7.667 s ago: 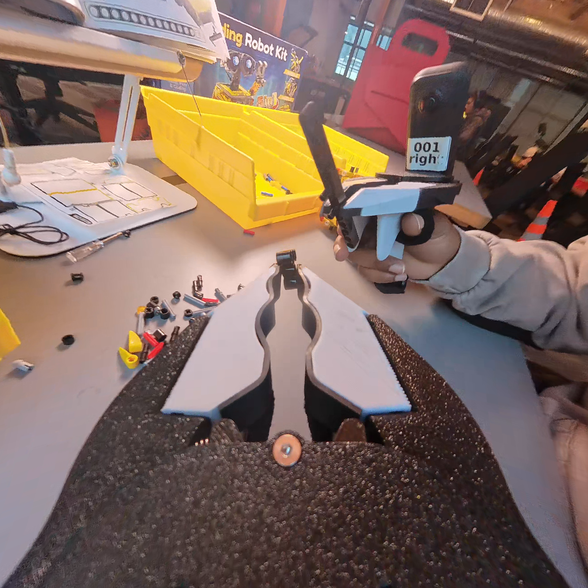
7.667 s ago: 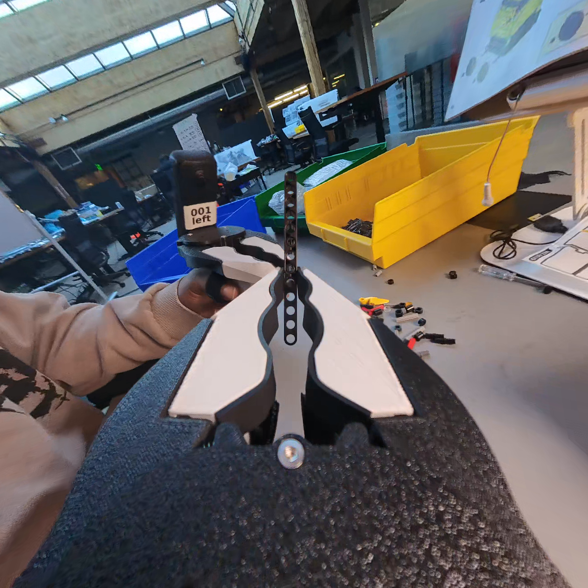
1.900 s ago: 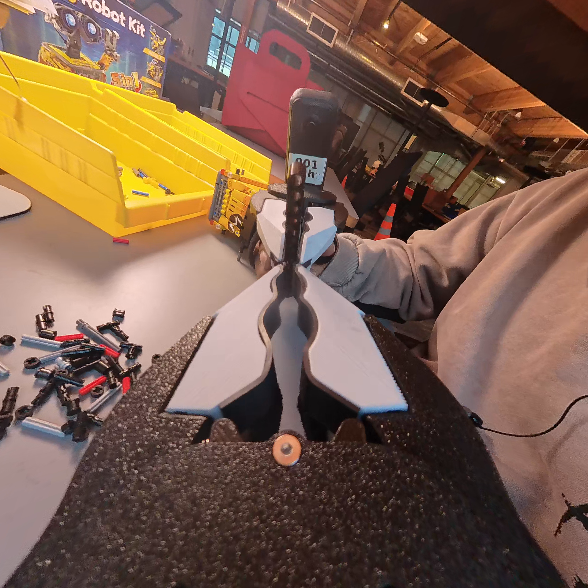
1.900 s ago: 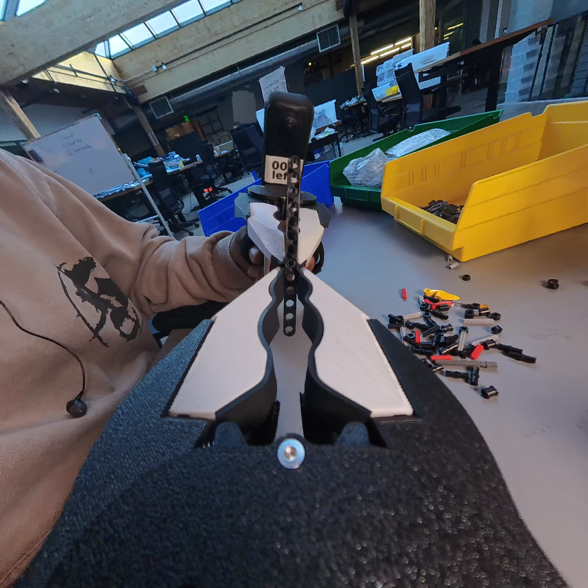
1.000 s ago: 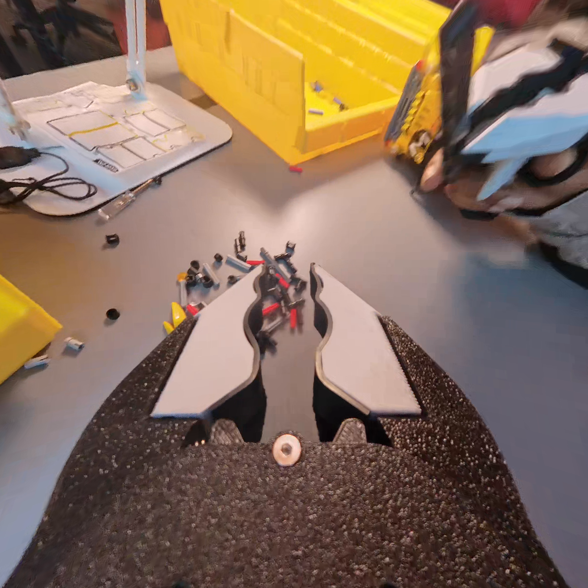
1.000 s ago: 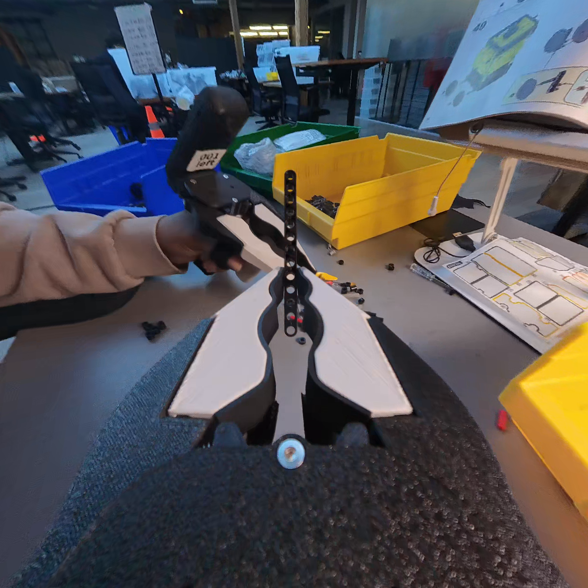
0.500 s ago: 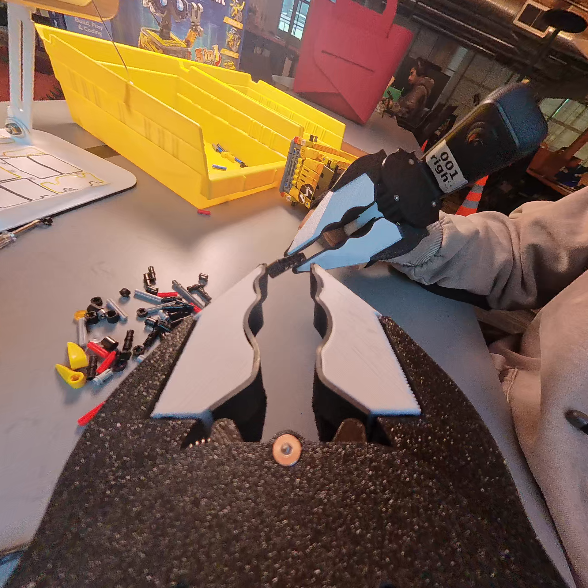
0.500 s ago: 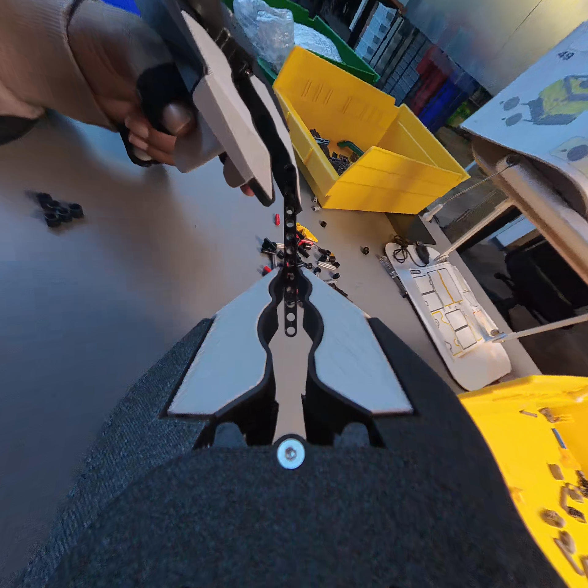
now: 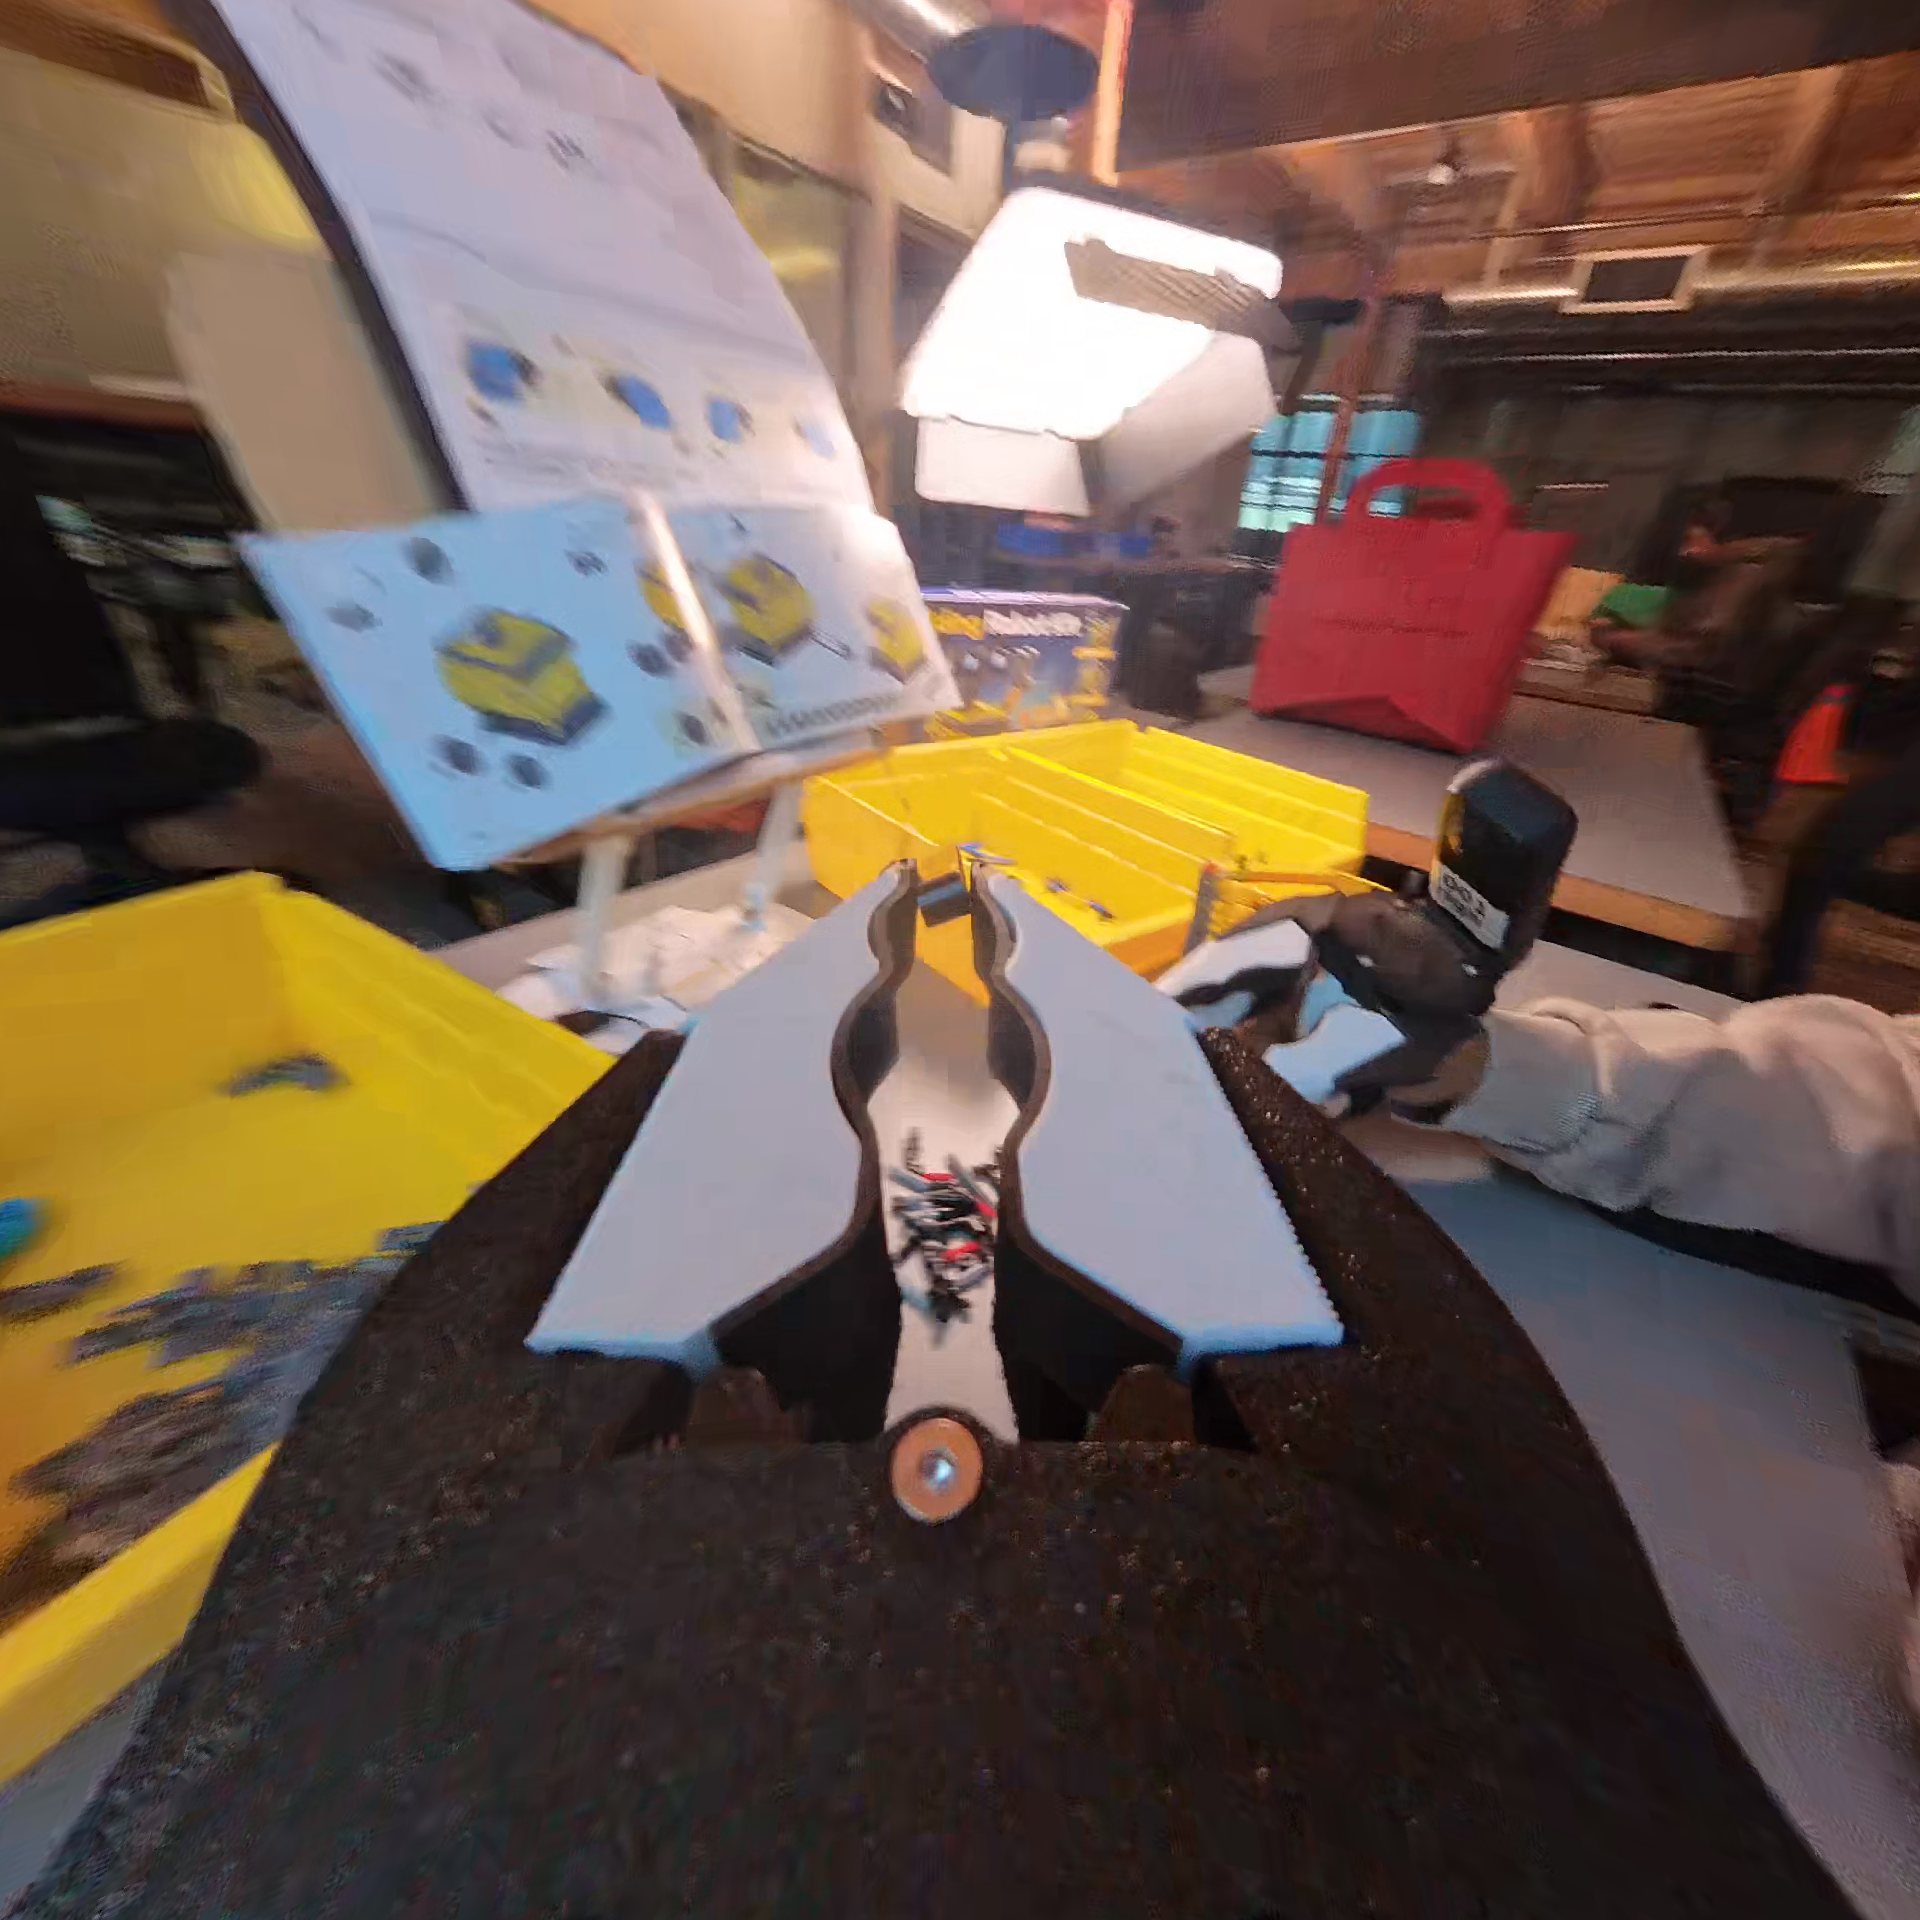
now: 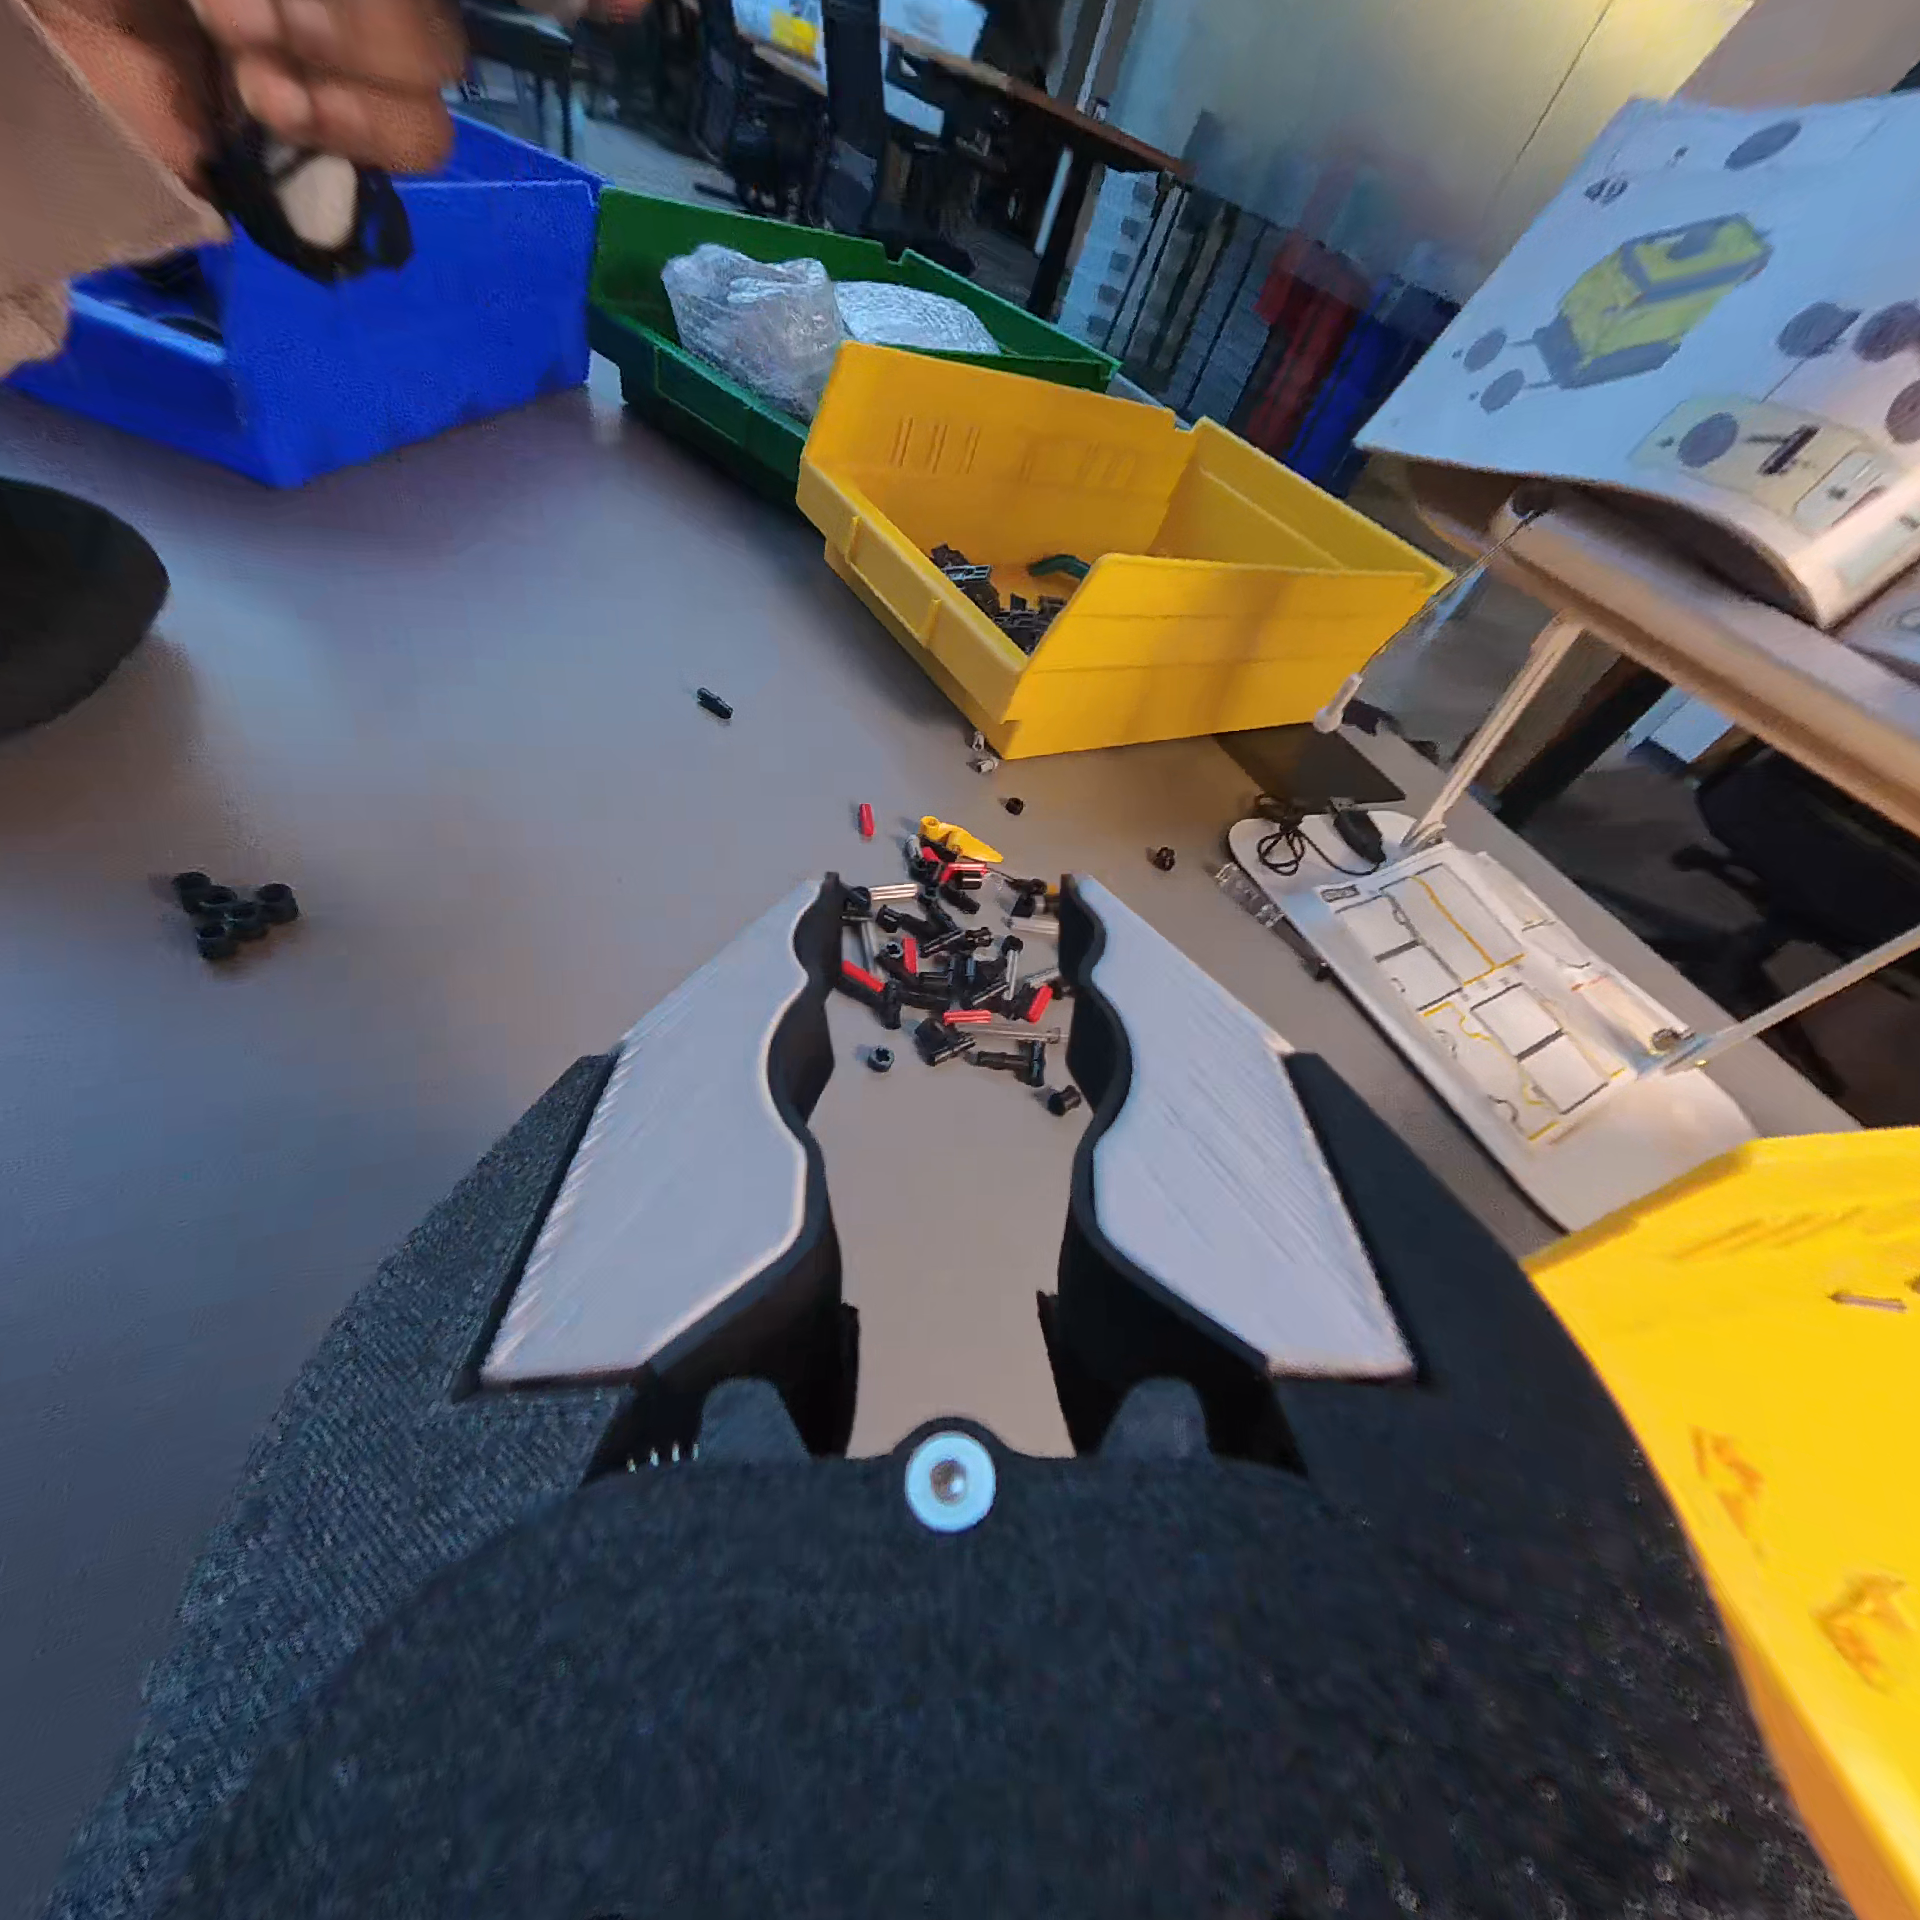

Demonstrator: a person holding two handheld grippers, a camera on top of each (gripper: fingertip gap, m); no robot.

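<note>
My left gripper [image 9: 940, 883] is shut on the end of a black beam [image 9: 942, 900], of which only a small black end shows between the tips. It is held up in the air, in front of the yellow divided bin [image 9: 1091, 821]. My right gripper [image 10: 951, 894] is open and empty, with its tips on either side of a pile of small black, red and grey pins [image 10: 956, 977] on the grey table [image 10: 468, 727]. The right gripper also shows in the left wrist view [image 9: 1278, 997], low over the table. The pin pile shows between my left fingers [image 9: 940, 1226].
A yellow bin with black parts [image 10: 1101, 582], a green bin holding a plastic bag [image 10: 790, 301] and a blue bin [image 10: 343, 312] stand at the back. An instruction booklet on a stand [image 9: 623, 623] is on the right, with its white base [image 10: 1475, 1029]. A cluster of black rings [image 10: 234, 914] lies on the left. Another yellow bin [image 9: 156, 1091] is near.
The right gripper has opened and no longer holds the black beam. The left gripper has shut on the beam's end and swung up and away. The right gripper now points down at the pin pile.
</note>
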